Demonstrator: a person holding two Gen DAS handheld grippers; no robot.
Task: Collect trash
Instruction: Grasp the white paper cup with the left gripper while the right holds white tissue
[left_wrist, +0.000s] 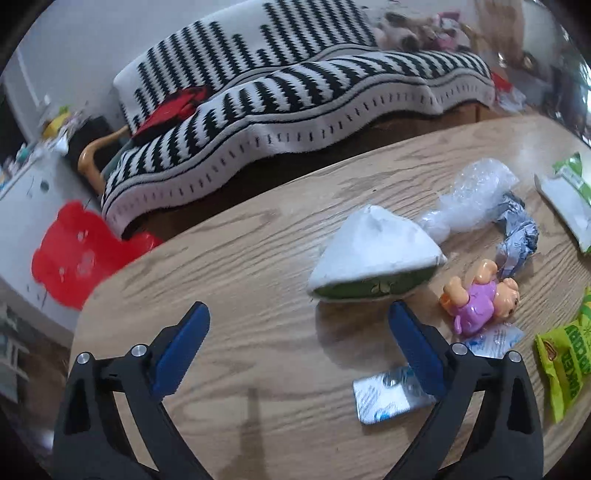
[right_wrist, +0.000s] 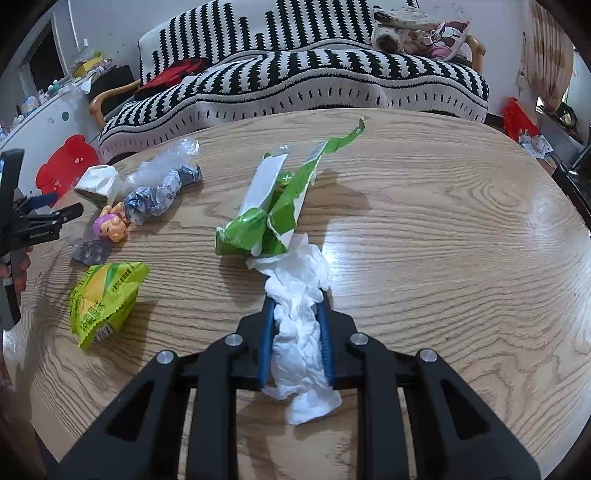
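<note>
Clearing in hand: right gripper (right_wrist: 297, 314) is pinching a crumpled white tissue (right_wrist: 300, 325) between its blue pads; left gripper (left_wrist: 299, 321) hangs spread wide with nothing between its fingers.
Tissue, place: clamped lengthwise in the jaws, one end trailing forward onto the table (right_wrist: 443, 221) and touching the torn green carton (right_wrist: 269, 218), the other end drooping behind the pads.
Handling advice, tissue: soft and limp, so lift straight up and keep the squeeze firm; the front end may drag the carton, so pull clear of it first.
Handling advice, left side: nearest target is likely the paper cone (left_wrist: 373, 254) just ahead of the fingers; hollow and easily crushed, best taken across its open rim.
Paper cone: white outside, green lining, lying on its side.
Bubble wrap (left_wrist: 469, 199): clear, puffy, twisted at one end, behind the cone.
Foil wad (left_wrist: 515, 236): silver-blue, tightly crinkled, beside the bubble wrap.
Flat sachet (left_wrist: 388, 398): shiny, rectangular, partly under the left gripper's right finger; thin, and probably hard to pinch off the wood.
Snack bag (right_wrist: 107, 299): yellow-green, glossy, puffed, serrated edge.
Doll (left_wrist: 480, 302): hard plastic, purple dress, lying down; a toy, arguably not rubbish.
Table: oval, pale oak grain, slightly glossy.
Sofa (right_wrist: 314, 74): behind the table, black-and-white knitted throw.
</note>
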